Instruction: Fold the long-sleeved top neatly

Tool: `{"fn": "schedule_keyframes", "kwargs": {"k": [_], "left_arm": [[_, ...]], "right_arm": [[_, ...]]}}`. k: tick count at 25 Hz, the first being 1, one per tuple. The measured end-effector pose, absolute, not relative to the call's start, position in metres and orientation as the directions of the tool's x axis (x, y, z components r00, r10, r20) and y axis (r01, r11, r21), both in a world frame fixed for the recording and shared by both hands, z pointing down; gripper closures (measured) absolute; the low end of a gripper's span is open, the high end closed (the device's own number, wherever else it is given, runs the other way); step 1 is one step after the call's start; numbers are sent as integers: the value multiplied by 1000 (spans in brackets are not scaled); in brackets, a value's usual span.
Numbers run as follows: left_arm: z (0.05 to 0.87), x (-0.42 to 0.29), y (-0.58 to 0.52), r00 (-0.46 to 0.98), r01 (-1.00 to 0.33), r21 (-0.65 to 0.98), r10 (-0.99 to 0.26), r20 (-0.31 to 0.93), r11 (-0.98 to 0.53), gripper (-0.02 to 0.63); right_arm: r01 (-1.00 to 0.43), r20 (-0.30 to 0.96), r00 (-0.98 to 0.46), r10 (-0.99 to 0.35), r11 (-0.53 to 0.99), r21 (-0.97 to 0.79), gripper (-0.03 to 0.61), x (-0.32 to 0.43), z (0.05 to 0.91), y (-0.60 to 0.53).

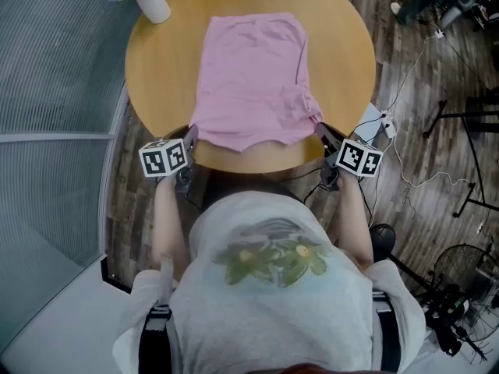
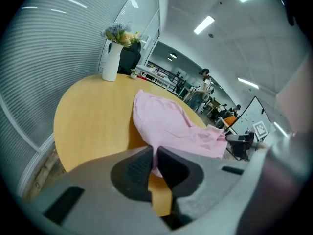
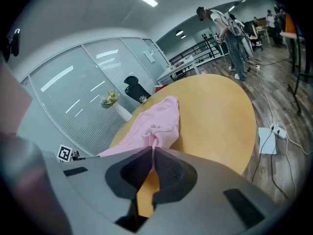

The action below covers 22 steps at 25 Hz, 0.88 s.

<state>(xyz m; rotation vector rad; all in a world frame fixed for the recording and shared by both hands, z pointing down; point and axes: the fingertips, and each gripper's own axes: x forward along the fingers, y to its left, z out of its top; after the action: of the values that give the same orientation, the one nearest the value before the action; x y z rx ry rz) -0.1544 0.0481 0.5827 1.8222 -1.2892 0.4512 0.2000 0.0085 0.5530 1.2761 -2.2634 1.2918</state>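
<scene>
top [image 1: 249, 76]: pink, creased, roughly rectangular, on round wooden surface [image 1: 343, 53]
left gripper [image 1: 189, 136]: jaws clamped on near-left hem
right gripper [image 1: 321, 133]: jaws clamped on near-right hem

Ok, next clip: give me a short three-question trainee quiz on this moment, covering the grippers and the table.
1. True or false: the left gripper has its jaws wide apart and empty.
2. Where does the white vase stand? A) on the round table, at its far left edge; B) on a windowsill; C) on the floor.
3. Fill in: the right gripper is shut on a near corner of the pink ____.
Key: 1 false, its jaws are shut on the pink top; 2 A; 3 top.
</scene>
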Motion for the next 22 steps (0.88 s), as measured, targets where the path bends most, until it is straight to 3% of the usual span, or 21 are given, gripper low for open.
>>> {"fn": "schedule_keyframes", "kwargs": {"k": [7, 14, 22], "left_arm": [[567, -148, 90, 458, -870, 474, -575, 677, -135, 584], [530, -144, 56, 464, -849, 511, -653, 598, -136, 585], [505, -155, -49, 446, -864, 473, -702, 555, -174, 586]], "right_arm": [[-769, 631, -614, -474, 181, -613, 548, 212, 551, 54], [-722, 532, -641, -554, 199, -662, 548, 218, 518, 28], [-717, 435, -621, -652, 248, -651, 548, 211, 484, -87]]}}
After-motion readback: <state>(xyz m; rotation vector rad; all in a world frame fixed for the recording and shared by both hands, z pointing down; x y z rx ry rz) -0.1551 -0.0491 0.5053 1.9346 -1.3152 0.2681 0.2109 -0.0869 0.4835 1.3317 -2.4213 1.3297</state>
